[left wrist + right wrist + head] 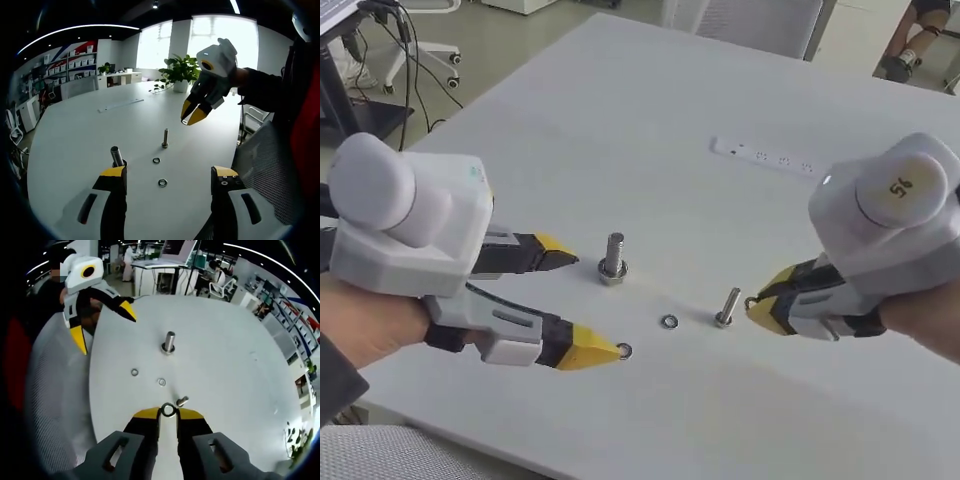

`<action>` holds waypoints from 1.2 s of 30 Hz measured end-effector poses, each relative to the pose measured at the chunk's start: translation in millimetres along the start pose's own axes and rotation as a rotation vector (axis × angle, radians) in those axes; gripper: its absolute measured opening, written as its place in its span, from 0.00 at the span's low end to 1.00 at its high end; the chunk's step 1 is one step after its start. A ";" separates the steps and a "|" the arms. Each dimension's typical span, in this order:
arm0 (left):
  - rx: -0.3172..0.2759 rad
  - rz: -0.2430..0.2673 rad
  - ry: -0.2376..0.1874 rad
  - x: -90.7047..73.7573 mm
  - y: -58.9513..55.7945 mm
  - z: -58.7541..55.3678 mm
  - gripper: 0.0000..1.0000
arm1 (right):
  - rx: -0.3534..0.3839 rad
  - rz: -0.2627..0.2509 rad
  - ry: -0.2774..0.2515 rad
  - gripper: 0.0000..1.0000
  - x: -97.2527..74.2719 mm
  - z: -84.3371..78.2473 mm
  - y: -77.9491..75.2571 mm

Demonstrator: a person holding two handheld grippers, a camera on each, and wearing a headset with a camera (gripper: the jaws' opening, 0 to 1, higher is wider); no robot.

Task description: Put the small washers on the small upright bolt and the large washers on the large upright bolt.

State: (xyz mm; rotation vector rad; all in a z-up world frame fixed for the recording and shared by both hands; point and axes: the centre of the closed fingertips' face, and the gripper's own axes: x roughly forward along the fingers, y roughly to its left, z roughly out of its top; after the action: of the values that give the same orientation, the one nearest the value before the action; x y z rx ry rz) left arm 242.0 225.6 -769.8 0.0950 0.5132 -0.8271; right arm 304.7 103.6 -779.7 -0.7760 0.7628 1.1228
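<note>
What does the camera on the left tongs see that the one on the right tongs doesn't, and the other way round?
From the left: the right tongs opposite, closed, with bright windows behind. From the right: the left tongs opposite, open, a desk with a screen behind, and, up close, the washer that the right tongs pinch. Both: the large bolt, the small bolt and two loose washers on the white table.

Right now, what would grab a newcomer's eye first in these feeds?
First, the right gripper: its fingers are shut on a washer, held right beside the small upright bolt. Next, the left gripper, spread wide open next to the large upright bolt. A loose washer lies on the white table between the bolts, and a second washer lies at the left gripper's lower fingertip.
</note>
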 end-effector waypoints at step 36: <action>-0.015 0.001 0.003 -2.4 1.6 -4.0 0.67 | -0.069 0.059 0.107 0.14 37.0 1.6 -23.6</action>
State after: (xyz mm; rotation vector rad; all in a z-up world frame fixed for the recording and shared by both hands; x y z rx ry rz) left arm 240.2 229.4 -772.4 0.0825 0.5223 -0.8220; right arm 336.9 116.9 -806.5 -0.8816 0.8447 1.1722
